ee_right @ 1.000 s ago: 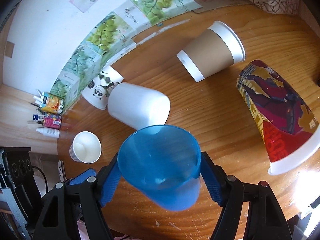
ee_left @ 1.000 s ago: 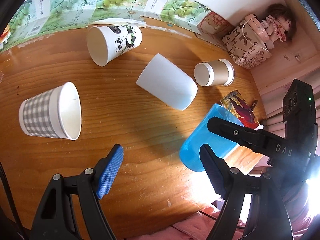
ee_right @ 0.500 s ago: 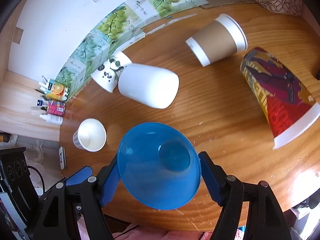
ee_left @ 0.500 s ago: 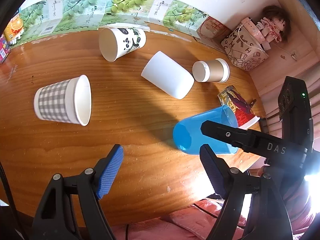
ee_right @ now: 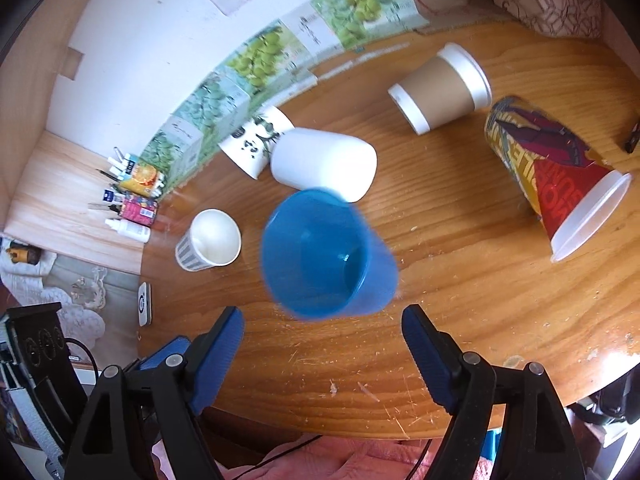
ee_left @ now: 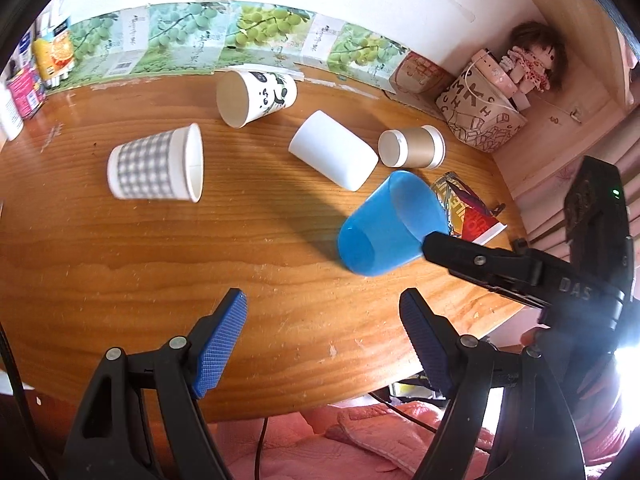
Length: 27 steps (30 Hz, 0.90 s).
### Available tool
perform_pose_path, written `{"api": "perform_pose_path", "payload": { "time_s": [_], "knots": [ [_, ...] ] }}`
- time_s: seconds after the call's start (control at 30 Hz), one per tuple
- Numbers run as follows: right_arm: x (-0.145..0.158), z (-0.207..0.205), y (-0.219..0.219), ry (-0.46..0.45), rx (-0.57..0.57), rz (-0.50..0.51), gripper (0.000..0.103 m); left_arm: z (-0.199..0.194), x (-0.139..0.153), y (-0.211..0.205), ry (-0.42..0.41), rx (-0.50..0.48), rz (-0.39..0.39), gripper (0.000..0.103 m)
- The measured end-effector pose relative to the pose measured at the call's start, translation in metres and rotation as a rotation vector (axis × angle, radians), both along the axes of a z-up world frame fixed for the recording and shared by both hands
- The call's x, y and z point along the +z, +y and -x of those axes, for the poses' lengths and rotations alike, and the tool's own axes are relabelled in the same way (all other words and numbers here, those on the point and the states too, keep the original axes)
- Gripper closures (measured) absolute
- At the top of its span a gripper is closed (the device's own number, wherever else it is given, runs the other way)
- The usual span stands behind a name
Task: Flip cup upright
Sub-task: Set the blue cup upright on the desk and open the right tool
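Six cups lie on the worktop point(ee_left: 120, 264): one blue plastic cup point(ee_left: 384, 228), one plain white cup point(ee_left: 334, 156), one gingham paper cup point(ee_left: 156, 164), one panda cup point(ee_left: 256, 96), one brown-sleeved cup point(ee_left: 412, 147) and one red printed cup point(ee_right: 556, 176). Two hand-held grippers appear, one left point(ee_left: 320, 340), one right point(ee_right: 322, 354).

Home, likely bedroom corner. Worn wooden table point(ee_left: 140, 248) against white wall, grape-print cartons point(ee_left: 256, 36) lined along back edge. Rag doll point(ee_left: 536, 60) on patterned gift box point(ee_left: 480, 120) in wood-panelled corner. Pink quilted bedding point(ee_left: 360, 436) below table edge. Lace cloth point(ee_right: 76, 300) nearby.
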State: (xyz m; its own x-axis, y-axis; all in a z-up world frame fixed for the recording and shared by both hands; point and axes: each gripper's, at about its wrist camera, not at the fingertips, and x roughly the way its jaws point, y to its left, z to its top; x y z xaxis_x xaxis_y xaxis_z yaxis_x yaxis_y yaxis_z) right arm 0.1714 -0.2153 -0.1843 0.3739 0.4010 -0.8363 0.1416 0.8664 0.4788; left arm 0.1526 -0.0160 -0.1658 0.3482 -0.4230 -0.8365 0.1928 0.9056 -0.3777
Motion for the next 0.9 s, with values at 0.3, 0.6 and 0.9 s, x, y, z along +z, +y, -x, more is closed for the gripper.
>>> {"api": "perform_pose_path", "payload": {
  "time_s": [0.3,0.6,0.9],
  "knots": [
    [0.05,0.05,0.0,-0.233,0.019,0.106,0.018,0.037,0.015,0.004,-0.089,0.097,0.008,0.021],
    [0.094,0.104,-0.002,-0.457,0.004,0.221,0.013,0.068,0.059,-0.015,-0.32,0.103,-0.126,0.019],
    [0.125,0.142,-0.016,-0.594,-0.062,0.277,0.006,0.091,0.107,-0.02,-0.575,0.227,-0.272,0.019]
  ]
}}
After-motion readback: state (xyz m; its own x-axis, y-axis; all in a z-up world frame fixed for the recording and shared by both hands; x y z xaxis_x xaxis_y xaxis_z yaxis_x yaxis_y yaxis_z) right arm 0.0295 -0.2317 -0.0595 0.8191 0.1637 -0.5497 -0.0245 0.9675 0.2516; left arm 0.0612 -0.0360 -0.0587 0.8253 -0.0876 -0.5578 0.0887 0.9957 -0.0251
